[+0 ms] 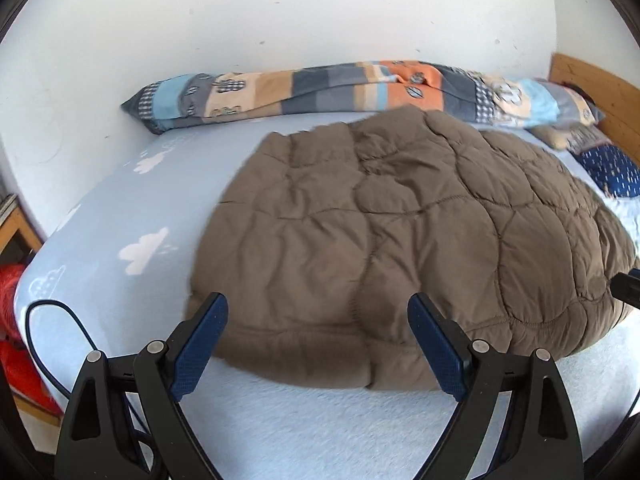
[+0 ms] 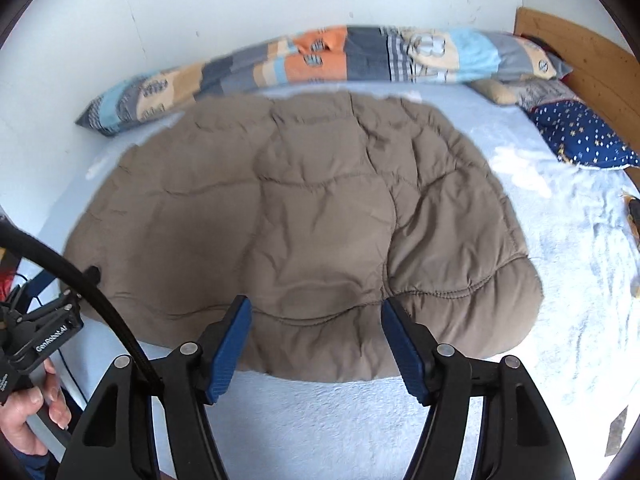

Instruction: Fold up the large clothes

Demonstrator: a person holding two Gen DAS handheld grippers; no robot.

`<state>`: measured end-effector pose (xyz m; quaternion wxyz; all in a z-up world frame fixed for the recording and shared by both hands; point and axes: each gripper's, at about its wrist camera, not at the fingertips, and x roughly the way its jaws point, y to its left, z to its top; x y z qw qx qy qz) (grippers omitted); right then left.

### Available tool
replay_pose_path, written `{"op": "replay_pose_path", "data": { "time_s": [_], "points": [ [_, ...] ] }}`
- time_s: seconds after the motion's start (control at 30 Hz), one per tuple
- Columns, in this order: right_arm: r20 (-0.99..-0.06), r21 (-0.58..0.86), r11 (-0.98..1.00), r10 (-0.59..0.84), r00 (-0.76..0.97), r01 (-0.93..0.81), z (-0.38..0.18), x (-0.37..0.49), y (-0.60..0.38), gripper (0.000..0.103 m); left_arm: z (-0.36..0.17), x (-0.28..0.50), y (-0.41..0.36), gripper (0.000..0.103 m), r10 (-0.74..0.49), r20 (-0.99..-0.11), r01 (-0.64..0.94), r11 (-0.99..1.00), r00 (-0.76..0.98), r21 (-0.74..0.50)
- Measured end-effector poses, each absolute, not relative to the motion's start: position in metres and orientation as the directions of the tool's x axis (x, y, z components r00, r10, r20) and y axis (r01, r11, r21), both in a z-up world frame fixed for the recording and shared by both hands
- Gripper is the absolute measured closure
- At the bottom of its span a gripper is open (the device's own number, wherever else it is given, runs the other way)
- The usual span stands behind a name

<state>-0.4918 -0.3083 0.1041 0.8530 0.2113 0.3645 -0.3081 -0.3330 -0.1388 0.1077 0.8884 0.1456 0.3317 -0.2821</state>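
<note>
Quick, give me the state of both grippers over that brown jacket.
Left gripper: jaws open, holding nothing, above the near edge of the brown quilted jacket.
Right gripper: jaws open, holding nothing, above the same edge.

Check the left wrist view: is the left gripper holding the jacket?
No. The left gripper is open above the jacket, nothing pinched between its pads.

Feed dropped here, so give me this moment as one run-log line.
left tongs: open, empty | right tongs: open, empty | brown quilted coat: folded, on bed
</note>
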Motion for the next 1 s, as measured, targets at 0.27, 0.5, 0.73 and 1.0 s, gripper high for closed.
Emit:
{"op": "replay_pose_path", "data": {
  "time_s": [0.27, 0.5, 0.73, 1.0],
  "points": [
    [-0.717, 0.123, 0.799, -0.338, 0.609, 0.588, 0.114, -0.464, -0.276, 0.031, 0.123, -0.309, -0.091, 0.012, -0.330, -0.694, 0.489, 0.871, 0.639, 0.036],
    [-0.695, 0.126, 0.787, -0.364, 0.620, 0.604, 0.127, -0.448, -0.298, 0.027, 0.147, -0.275, -0.131, 0.012, -0.416, -0.700, 0.533, 0.844, 0.580, -0.059],
    [-0.726, 0.103, 0.696, -0.436, 0.532, 0.711, 0.125, -0.446, -0.381, 0.021, 0.128, -0.270, -0.245, 0.012, -0.415, -0.812, 0.689, 0.724, 0.411, -0.022],
    [-0.834, 0.151, 0.663, -0.313, 0.455, 0.734, 0.079, -0.436, -0.402, 0.017, 0.087, -0.262, -0.288, 0.006, -0.246, -0.896, 0.659, 0.749, 0.369, 0.066]
  ]
}}
